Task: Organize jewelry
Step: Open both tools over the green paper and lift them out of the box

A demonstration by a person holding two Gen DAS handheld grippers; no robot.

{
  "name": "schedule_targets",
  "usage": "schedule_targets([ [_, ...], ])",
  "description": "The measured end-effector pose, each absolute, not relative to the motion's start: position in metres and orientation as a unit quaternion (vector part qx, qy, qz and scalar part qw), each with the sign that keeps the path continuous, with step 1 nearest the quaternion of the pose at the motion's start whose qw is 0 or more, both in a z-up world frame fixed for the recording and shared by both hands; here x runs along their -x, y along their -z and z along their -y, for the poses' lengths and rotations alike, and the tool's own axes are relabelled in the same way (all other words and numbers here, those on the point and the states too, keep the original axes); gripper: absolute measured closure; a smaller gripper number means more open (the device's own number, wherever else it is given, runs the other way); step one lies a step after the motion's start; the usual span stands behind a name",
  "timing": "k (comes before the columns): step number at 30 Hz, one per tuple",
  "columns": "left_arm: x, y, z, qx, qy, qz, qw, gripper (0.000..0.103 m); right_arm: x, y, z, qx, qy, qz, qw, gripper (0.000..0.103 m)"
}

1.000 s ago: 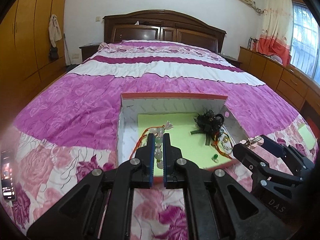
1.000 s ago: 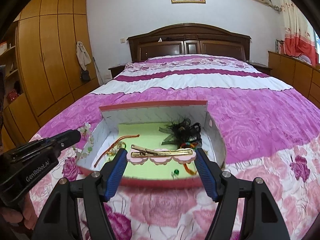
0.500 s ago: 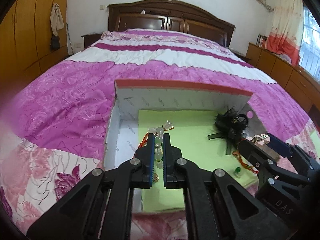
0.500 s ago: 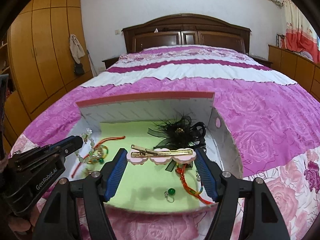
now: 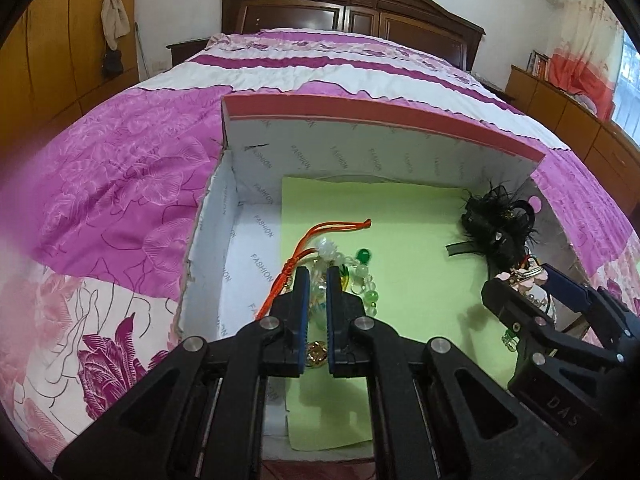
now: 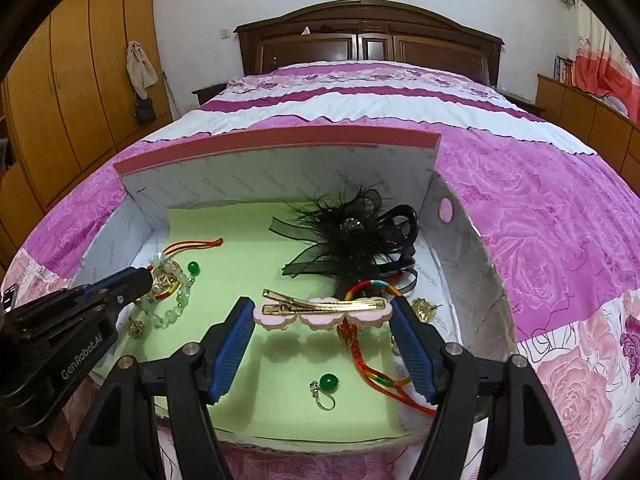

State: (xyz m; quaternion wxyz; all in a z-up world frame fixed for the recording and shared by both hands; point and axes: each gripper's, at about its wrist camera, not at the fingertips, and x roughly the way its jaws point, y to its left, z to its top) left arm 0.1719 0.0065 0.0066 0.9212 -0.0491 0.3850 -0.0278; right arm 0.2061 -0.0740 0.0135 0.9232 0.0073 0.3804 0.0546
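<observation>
An open cardboard box (image 5: 380, 120) (image 6: 280, 148) lined with green paper (image 5: 412, 240) sits on the bed. My left gripper (image 5: 315, 276) (image 6: 148, 278) is shut on a pale bead bracelet (image 5: 360, 276) (image 6: 176, 300), held low over the box's left side. My right gripper (image 6: 322, 312) (image 5: 520, 280) is shut endwise on a pink and gold hair clip (image 6: 320, 310), held above the box floor. In the box lie a black feather hairpiece (image 6: 348, 236) (image 5: 496, 228), a red cord (image 5: 332, 230), a multicoloured cord bracelet (image 6: 368, 288) and a green bead earring (image 6: 329, 382).
The box stands on a pink and white floral bedspread (image 5: 120, 208). A dark wooden headboard (image 6: 368, 44) is at the far end. Wooden wardrobes (image 6: 72, 92) line the left, low cabinets (image 6: 592, 108) the right. A small gold charm (image 6: 135, 326) lies near the left gripper.
Both grippers have moved forward and down into the box with their items. The bead bracelet now hangs close to the green paper. The hair clip is lower over the box's right side.
</observation>
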Motion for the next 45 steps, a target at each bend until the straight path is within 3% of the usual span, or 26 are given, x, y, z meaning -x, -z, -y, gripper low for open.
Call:
schedule_targets([
  [12, -0.152, -0.026, -0.008, 0.048, 0.02, -0.364, 0.93, 0.082, -0.186, -0.036, 0.083, -0.044, -0.071, -0.365, 0.927, 0.022],
  [29, -0.103, -0.054, -0.018, 0.058, 0.017, -0.332, 0.941, 0.073, -0.125, -0.07, 0.098, -0.071, -0.092, -0.31, 0.944, 0.012],
  [45, -0.058, -0.045, -0.008, 0.04, 0.0, -0.309, 0.95, 0.072, -0.071, -0.056, 0.108, -0.048, -0.07, -0.279, 0.957, 0.002],
])
